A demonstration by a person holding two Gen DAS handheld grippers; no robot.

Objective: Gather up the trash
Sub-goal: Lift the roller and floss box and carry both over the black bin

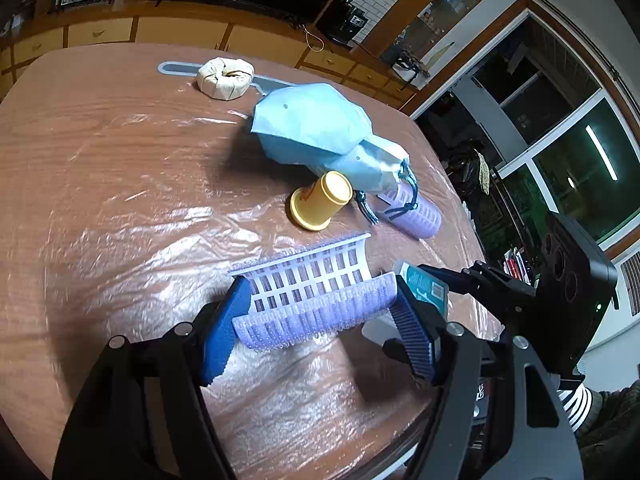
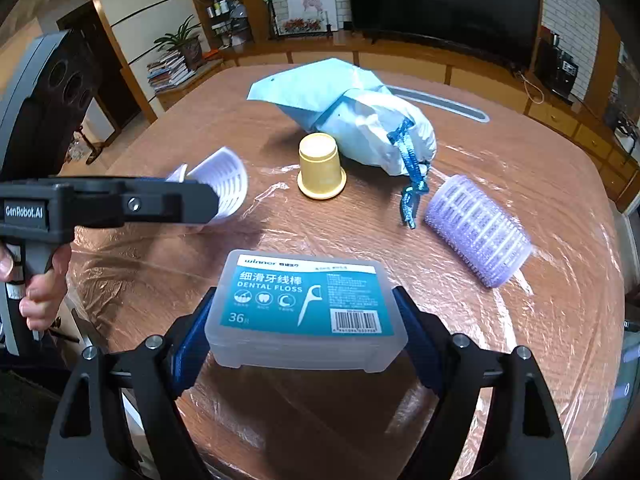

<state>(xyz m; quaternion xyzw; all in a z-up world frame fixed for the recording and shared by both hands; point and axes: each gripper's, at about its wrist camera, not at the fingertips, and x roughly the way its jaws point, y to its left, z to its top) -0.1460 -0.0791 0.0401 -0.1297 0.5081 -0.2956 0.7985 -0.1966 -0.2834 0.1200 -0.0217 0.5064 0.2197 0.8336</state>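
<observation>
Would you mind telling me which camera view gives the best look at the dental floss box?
The right wrist view: the dental floss box sits front and centre between the right tool's fingers, with its label facing the camera. The left wrist view shows only a corner of it behind the left tool's finger.

A home living room: behind the table (image 2: 520, 208) stand a television (image 2: 444, 0), wooden cabinets (image 2: 400, 60), bookshelves and a houseplant (image 2: 182, 42).

table (image 2: 500, 168): wood grain under glossy crinkled plastic film | floss box (image 2: 306, 308): frosted smooth plastic | roller (image 2: 478, 230): bristly lilac plastic | bag (image 2: 360, 120): matt cloth-like | cup (image 2: 322, 166): matt yellow
</observation>
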